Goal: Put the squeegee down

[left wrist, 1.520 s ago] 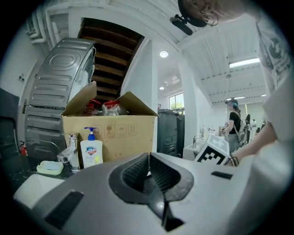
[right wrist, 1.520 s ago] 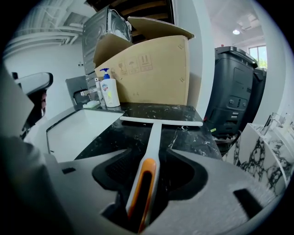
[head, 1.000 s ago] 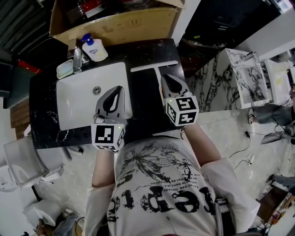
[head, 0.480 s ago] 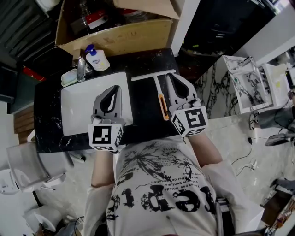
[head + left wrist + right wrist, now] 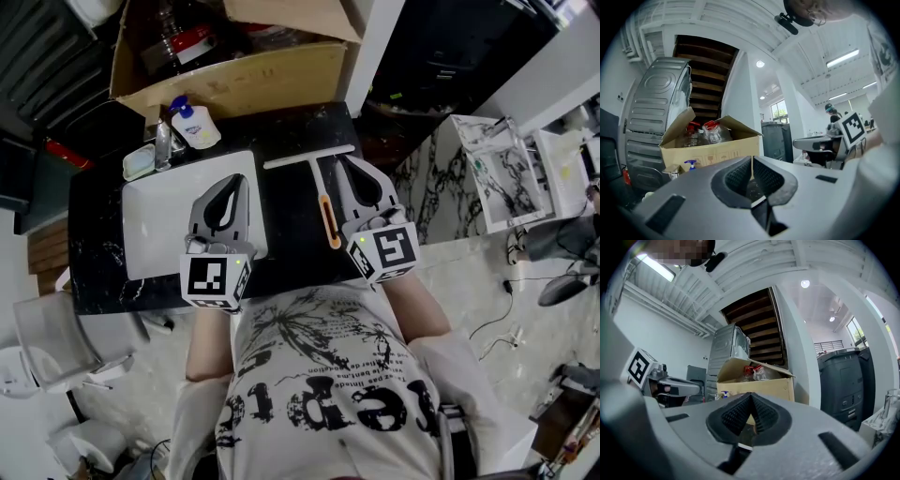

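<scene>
The squeegee (image 5: 326, 217) lies flat on the black counter (image 5: 291, 246). Its white blade is at the far end and its orange-striped handle points toward me. My right gripper (image 5: 346, 162) hovers just right of the handle, apart from it, shut with nothing between its jaws (image 5: 751, 401). My left gripper (image 5: 236, 179) hangs over the white sink (image 5: 159, 225), also shut and empty (image 5: 751, 164). Both grippers point level toward the back wall.
A soap pump bottle (image 5: 193, 121), a faucet (image 5: 162, 139) and a soap dish (image 5: 137, 162) stand behind the sink. An open cardboard box (image 5: 234, 58) holding bottles sits behind the counter (image 5: 710, 146). A marble-patterned shelf (image 5: 497, 159) is at the right.
A second ago my right gripper covered the squeegee handle. It has since let go, lifted and shifted right, and the handle lies bare on the counter. The left gripper rose slightly.
</scene>
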### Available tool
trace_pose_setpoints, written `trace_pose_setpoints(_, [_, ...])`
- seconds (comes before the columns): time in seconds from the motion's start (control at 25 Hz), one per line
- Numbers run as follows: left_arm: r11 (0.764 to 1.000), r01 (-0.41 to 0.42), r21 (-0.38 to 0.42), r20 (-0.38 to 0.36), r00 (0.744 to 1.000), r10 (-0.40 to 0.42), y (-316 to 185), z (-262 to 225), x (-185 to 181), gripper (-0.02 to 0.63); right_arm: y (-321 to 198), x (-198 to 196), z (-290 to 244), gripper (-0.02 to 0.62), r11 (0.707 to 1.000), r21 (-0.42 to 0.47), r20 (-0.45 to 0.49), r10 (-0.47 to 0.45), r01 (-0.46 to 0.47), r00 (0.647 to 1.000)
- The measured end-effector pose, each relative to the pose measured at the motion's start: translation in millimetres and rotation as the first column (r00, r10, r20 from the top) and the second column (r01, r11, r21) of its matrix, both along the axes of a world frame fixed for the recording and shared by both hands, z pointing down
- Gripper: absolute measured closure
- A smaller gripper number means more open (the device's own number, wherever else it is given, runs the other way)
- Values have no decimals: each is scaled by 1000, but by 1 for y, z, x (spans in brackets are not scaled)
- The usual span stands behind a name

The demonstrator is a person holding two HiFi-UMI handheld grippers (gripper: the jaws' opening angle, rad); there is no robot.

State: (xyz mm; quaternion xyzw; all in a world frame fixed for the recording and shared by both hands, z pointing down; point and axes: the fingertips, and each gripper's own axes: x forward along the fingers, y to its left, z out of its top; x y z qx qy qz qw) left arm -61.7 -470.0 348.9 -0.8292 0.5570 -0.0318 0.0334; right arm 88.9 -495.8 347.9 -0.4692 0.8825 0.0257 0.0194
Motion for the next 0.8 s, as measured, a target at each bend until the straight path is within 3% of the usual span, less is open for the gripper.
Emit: trace_pose_setpoints(0.8, [1000, 8, -27, 1, 1000, -8, 1, 9, 3, 592, 4, -4, 16, 604, 1000, -15, -36, -6, 6, 999])
